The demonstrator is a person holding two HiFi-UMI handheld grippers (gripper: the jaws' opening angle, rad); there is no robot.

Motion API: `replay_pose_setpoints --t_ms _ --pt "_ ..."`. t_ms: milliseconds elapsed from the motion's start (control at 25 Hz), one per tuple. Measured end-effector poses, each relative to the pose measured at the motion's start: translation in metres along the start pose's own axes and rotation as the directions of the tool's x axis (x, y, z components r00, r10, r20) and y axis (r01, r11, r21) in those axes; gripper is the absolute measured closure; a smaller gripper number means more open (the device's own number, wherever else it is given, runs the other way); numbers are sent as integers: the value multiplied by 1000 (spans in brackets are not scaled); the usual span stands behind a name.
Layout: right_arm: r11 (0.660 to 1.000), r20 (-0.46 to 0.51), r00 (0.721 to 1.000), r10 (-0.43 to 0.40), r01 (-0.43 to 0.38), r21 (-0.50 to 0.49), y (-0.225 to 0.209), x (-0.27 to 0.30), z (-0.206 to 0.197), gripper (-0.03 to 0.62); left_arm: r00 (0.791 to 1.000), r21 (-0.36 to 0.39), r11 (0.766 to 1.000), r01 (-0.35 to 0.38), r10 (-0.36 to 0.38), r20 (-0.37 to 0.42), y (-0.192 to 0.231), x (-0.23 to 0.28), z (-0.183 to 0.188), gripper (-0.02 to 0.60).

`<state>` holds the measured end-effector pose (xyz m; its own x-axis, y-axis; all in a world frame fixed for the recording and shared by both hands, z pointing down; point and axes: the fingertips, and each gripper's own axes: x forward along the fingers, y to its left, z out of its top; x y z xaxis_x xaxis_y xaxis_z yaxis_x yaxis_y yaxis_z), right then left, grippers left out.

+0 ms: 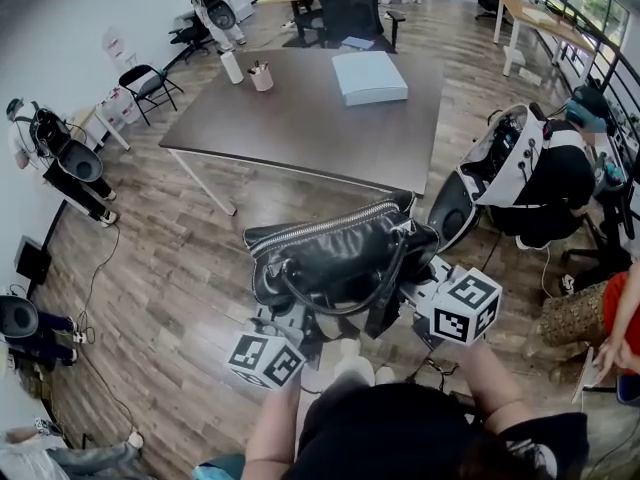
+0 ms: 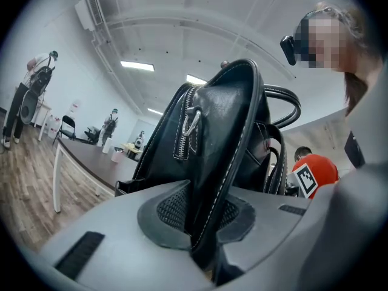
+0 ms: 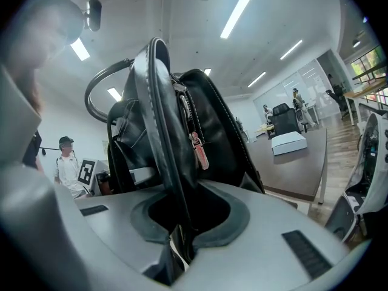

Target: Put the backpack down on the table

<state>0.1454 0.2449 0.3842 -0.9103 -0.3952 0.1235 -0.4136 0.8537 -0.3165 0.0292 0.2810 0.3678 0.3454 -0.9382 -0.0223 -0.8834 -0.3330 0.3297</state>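
A black leather backpack (image 1: 340, 258) with a silver zip hangs in the air between my two grippers, just short of the near edge of the dark brown table (image 1: 300, 118). My left gripper (image 1: 290, 318) holds its lower left side and my right gripper (image 1: 420, 290) its right side. In the left gripper view the jaws (image 2: 203, 247) are shut on a stitched black edge of the backpack (image 2: 218, 138). The right gripper view shows the jaws (image 3: 182, 241) pinched on a black strap of the backpack (image 3: 182, 132), with a pink zip pull hanging above.
On the table stand a white box (image 1: 368, 76), a white bottle (image 1: 232, 66) and a pink cup of pens (image 1: 262, 76). A black office chair (image 1: 348, 8) stands at its far end, a folding chair (image 1: 150, 83) to its left. A person with gear (image 1: 545, 178) sits at right.
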Motion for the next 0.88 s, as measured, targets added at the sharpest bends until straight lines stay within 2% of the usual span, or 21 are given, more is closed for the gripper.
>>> replay_pose_setpoints --t_ms 160,520,720,880 --pt "1000 -1 1000 -8 8 0 -9 15 2 531 1000 3 1000 20 -20 20 17 11 1 529" --pt "999 -13 1000 -21 21 -25 -28 105 40 531 998 -27 999 32 -30 47 99 46 44 529" --pt "999 -12 999 -30 30 -25 -37 147 47 531 999 -18 999 34 -33 21 138 59 58 528" --pt "999 -1 1000 -29 29 -26 -39 174 54 531 999 -10 1000 29 -29 30 164 67 71 528"
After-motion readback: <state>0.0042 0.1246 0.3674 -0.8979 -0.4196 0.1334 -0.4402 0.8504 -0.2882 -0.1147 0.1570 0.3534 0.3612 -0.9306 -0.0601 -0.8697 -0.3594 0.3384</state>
